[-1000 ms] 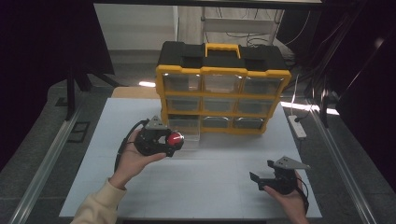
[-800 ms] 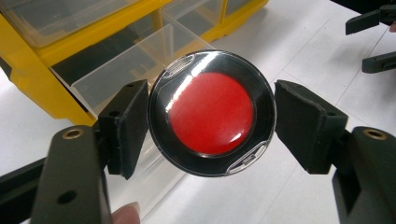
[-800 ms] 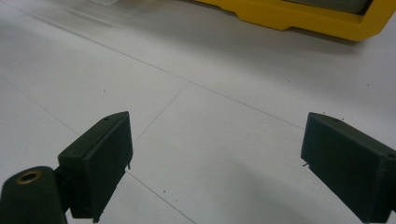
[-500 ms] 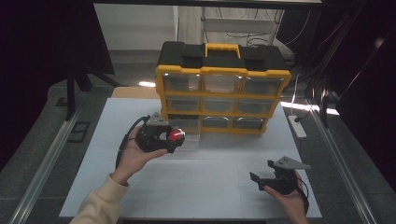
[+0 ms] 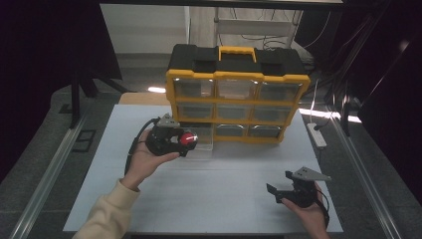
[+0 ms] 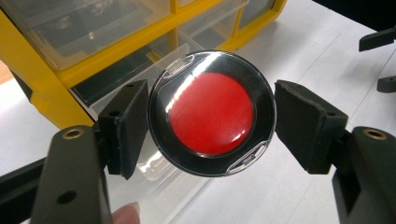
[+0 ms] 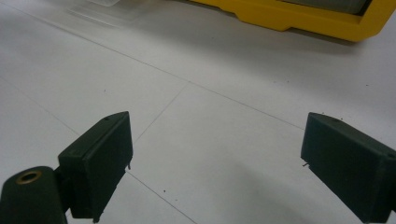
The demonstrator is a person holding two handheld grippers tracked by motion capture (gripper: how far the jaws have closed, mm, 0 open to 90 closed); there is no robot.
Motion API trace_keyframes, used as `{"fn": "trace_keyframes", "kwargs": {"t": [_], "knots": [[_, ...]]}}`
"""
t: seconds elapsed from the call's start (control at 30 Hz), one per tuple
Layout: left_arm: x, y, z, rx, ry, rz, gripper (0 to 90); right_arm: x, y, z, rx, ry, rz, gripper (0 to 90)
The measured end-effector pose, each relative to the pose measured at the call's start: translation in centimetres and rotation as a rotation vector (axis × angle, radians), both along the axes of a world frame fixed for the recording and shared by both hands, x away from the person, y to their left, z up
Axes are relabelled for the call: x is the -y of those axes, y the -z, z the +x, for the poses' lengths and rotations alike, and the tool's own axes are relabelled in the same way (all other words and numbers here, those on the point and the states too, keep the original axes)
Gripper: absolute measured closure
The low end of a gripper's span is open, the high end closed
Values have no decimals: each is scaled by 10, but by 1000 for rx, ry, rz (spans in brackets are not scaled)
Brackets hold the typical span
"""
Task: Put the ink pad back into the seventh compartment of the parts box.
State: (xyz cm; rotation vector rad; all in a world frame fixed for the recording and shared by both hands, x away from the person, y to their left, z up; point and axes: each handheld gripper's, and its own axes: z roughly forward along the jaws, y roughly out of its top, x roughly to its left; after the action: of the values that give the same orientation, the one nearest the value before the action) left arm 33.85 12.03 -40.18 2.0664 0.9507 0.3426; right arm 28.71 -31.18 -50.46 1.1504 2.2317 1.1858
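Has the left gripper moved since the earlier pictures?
Yes. In the high view the left gripper, shut on the red disc, has edged slightly right, toward the pulled-out clear drawer of the yellow organizer.

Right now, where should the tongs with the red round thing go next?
Probably a little forward and down, over the pulled-out clear drawer. The left tongs grip the red-and-black disc just beside that drawer at the yellow organizer, so dropping it in looks likely.

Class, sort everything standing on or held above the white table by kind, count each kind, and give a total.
Yellow-and-black drawer organizer: 1
Pulled-out clear drawer: 1
Round red-and-black disc: 1
Left gripper and right gripper: 2
Total: 5
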Motion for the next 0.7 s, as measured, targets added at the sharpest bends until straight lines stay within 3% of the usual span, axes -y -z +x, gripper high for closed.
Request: {"fn": "trace_keyframes", "kwargs": {"t": [0.7], "knots": [[5, -2, 14, 2, -15, 9, 301, 0, 0, 0, 0, -3, -3, 92]]}}
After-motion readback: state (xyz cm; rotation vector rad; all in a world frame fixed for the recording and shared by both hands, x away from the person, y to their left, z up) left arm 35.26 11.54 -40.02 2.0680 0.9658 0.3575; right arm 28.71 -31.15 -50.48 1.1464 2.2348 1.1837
